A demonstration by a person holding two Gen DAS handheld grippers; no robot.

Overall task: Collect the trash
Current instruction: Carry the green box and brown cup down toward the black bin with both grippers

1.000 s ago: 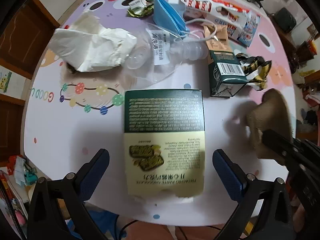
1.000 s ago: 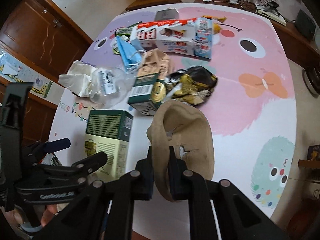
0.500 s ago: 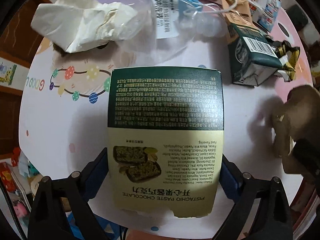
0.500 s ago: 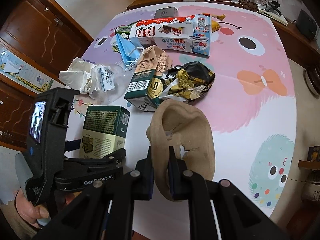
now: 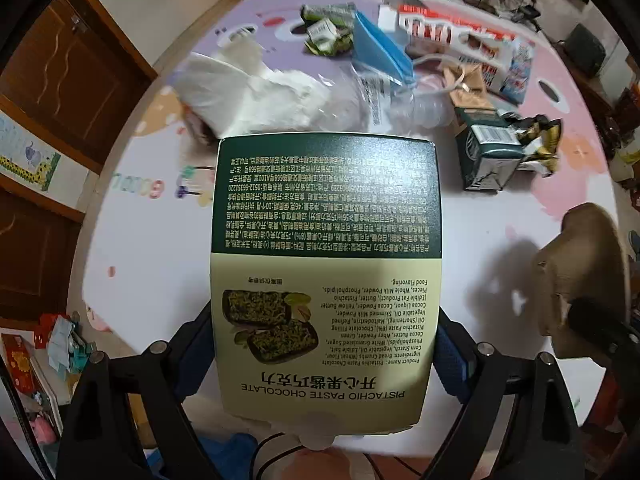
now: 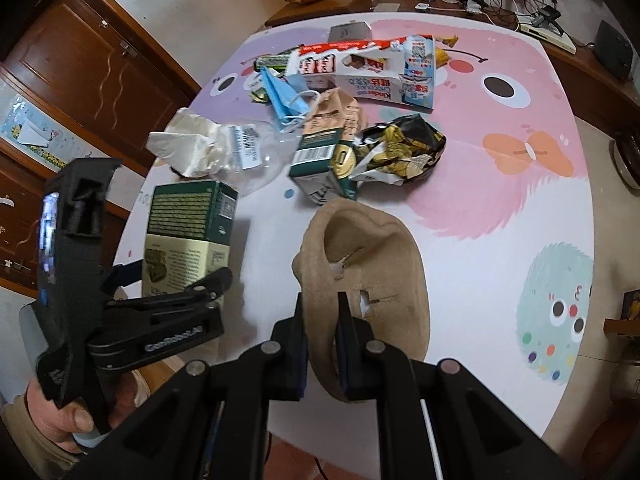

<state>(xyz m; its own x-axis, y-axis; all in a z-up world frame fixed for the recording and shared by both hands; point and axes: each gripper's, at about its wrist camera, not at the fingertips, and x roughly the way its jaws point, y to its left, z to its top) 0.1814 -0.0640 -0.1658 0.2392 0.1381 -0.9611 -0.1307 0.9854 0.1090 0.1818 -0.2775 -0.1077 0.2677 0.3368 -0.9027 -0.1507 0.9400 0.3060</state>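
Observation:
A green and cream pistachio chocolate box (image 5: 326,208) sits between the blue pads of my left gripper (image 5: 324,336). Its jaws are closing, and the pads press both sides of the box's near end. In the right wrist view the box (image 6: 188,216) hangs tilted in the left gripper (image 6: 176,276), just above the table's left edge. My right gripper (image 6: 322,312) is shut on the rim of a brown paper bag (image 6: 384,256). The bag's mouth gapes toward the box. The left wrist view shows that bag (image 5: 580,264) at the far right.
On the round cartoon-print table (image 6: 480,200) lie crumpled tissue (image 5: 248,92), a clear plastic bottle (image 5: 384,100), a blue mask (image 5: 380,52), a Kinder box (image 6: 368,68), a green carton (image 6: 320,160) and a gold-black wrapper (image 6: 400,148). A hand (image 6: 68,420) holds the left gripper.
My left gripper has gone forward around the chocolate box, narrowed onto its sides and raised it off the table. The right gripper keeps the brown bag and has shifted only a little.

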